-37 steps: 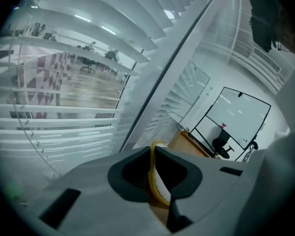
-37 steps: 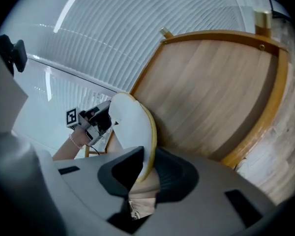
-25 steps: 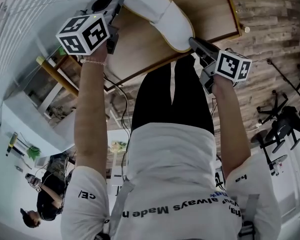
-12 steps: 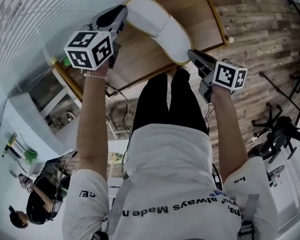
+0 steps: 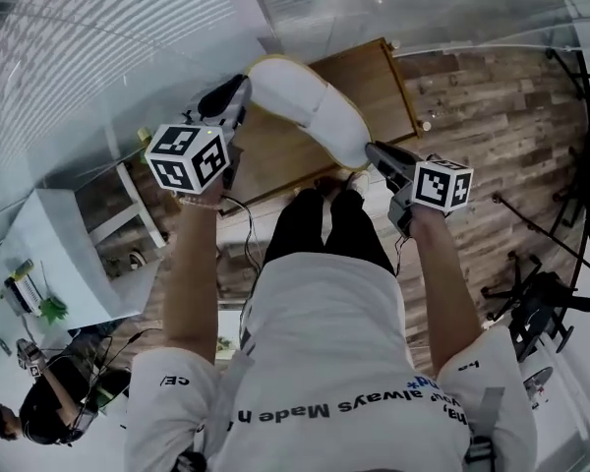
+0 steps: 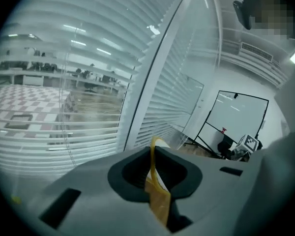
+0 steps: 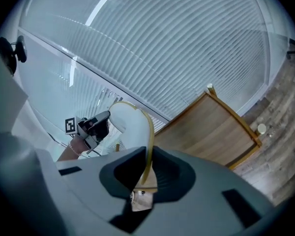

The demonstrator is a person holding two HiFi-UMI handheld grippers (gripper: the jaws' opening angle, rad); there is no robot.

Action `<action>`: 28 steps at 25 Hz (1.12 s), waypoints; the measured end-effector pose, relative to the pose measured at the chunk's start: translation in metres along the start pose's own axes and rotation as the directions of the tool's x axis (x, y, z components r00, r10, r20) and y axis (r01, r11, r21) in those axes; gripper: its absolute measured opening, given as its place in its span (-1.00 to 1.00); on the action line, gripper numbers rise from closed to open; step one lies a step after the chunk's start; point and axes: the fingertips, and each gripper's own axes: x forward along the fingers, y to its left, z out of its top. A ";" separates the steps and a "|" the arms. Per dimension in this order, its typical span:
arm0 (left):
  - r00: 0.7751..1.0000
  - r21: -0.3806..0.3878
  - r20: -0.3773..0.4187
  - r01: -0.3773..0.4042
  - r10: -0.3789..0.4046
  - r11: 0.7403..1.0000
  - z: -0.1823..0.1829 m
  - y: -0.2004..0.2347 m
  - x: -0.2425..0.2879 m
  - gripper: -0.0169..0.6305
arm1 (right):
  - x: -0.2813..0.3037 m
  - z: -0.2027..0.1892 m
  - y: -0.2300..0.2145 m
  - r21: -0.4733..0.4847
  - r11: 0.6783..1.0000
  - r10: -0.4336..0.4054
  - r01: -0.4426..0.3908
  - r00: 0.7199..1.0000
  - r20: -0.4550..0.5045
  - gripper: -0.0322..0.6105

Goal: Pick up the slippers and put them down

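A single white slipper (image 5: pixel 305 106) with a yellow rim hangs in the air above a wooden table (image 5: pixel 374 77), stretched between both grippers. My left gripper (image 5: pixel 238 96) is shut on the slipper's far end. In the left gripper view the yellow rim (image 6: pixel 156 191) sits pinched between the jaws of the left gripper (image 6: pixel 155 173). My right gripper (image 5: pixel 374 151) is shut on the near end. The right gripper view shows the slipper (image 7: pixel 130 124) running from the right gripper (image 7: pixel 146 173) towards the left gripper (image 7: pixel 96 124). No second slipper is in view.
Window blinds (image 5: pixel 128 28) fill the wall behind the table. A white cabinet (image 5: pixel 49 254) stands at the left with a seated person (image 5: pixel 39 411) below it. Black stands (image 5: pixel 541 303) rest on the plank floor (image 5: pixel 492 116) at the right.
Both grippers have risen together with the slipper held between them. The table now lies farther below and looks smaller.
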 end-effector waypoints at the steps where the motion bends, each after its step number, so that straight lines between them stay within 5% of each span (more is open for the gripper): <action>1: 1.000 -0.001 0.012 -0.011 0.011 1.000 0.006 -0.003 -0.008 -0.84 | -0.004 0.006 0.007 -0.018 1.000 0.004 -0.004 1.000 -0.001 -0.77; 18: 0.978 0.038 0.192 -0.084 0.075 0.996 0.083 -0.071 -0.130 -0.84 | -0.078 0.045 0.107 -0.248 0.967 0.066 -0.058 0.997 0.026 -0.78; 28: 0.974 0.062 0.212 -0.089 0.074 0.994 0.083 -0.078 -0.171 -0.84 | -0.082 0.038 0.136 -0.306 0.951 0.056 -0.041 0.998 0.039 -0.78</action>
